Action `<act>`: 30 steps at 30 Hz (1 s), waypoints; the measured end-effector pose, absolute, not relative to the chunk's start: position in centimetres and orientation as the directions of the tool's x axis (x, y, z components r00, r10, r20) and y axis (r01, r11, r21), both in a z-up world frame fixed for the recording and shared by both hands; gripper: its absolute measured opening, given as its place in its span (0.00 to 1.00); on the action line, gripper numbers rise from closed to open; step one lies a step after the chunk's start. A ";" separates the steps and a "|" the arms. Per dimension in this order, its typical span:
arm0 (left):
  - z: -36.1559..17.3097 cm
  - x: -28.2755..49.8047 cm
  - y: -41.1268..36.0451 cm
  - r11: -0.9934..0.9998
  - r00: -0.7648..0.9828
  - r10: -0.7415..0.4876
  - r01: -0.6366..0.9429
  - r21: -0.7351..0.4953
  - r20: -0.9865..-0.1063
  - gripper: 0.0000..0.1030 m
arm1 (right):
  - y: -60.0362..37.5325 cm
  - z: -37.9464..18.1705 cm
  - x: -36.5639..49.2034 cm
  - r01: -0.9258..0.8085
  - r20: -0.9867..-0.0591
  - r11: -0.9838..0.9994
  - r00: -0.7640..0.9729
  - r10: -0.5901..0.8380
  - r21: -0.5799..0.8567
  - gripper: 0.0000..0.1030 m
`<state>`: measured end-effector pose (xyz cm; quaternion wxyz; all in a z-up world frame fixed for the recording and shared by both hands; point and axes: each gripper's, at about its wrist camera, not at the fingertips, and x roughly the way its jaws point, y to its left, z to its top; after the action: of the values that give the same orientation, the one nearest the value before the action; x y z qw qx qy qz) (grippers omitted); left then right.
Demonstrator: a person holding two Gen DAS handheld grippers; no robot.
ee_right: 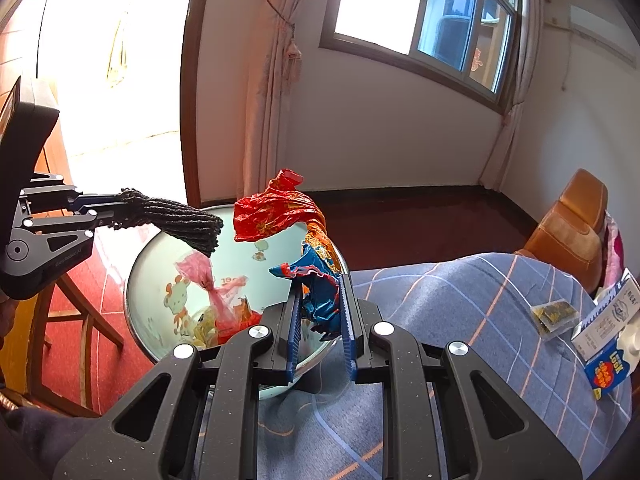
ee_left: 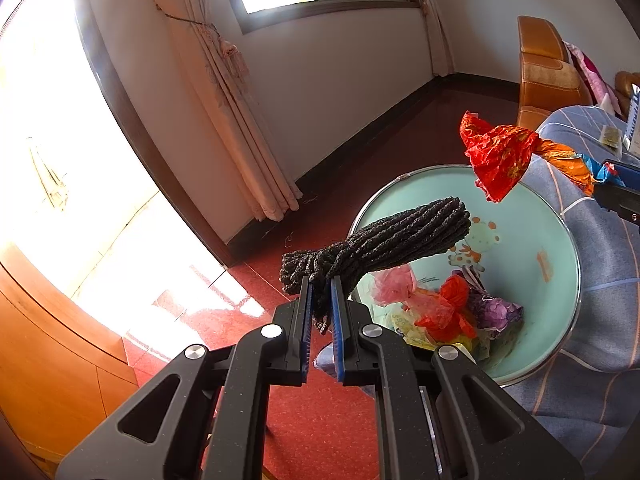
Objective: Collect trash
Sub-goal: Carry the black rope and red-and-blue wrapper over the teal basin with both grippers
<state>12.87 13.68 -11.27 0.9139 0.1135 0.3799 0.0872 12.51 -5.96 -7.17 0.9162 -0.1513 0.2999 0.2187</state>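
Observation:
My left gripper point(ee_left: 321, 280) is shut on a dark knitted bundle point(ee_left: 384, 240), which sticks out over the rim of a pale green basin point(ee_left: 560, 240). In the right wrist view the same bundle point(ee_right: 176, 220) hangs from the left gripper point(ee_right: 108, 210) above the basin point(ee_right: 152, 256). My right gripper point(ee_right: 320, 280) is shut on a crumpled red, orange and blue foil wrapper point(ee_right: 276, 208), held over the basin's right side. The wrapper point(ee_left: 500, 152) shows at the upper right of the left wrist view. Inside the basin lie pink, red, yellow and purple scraps point(ee_left: 444, 308).
The basin stands at the edge of a surface under a blue checked cloth point(ee_right: 460, 300). On the cloth lie a small packet point(ee_right: 554, 314) and a blue and white carton point(ee_right: 608, 340). An orange chair point(ee_right: 576, 224) stands behind. A wooden chair frame point(ee_right: 80, 320) and red floor point(ee_left: 320, 420) lie left.

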 end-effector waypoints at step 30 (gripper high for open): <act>-11.6 13.6 13.1 0.925 0.713 0.326 -0.103 0.367 -0.621 0.08 | -5.3 -7.8 13.2 -0.498 -0.633 0.855 0.711 0.306 -0.146 0.18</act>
<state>13.58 13.10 -11.61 0.9125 0.1548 0.3601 0.1173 13.16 -5.34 -7.83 0.9118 -0.1552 0.3098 0.2206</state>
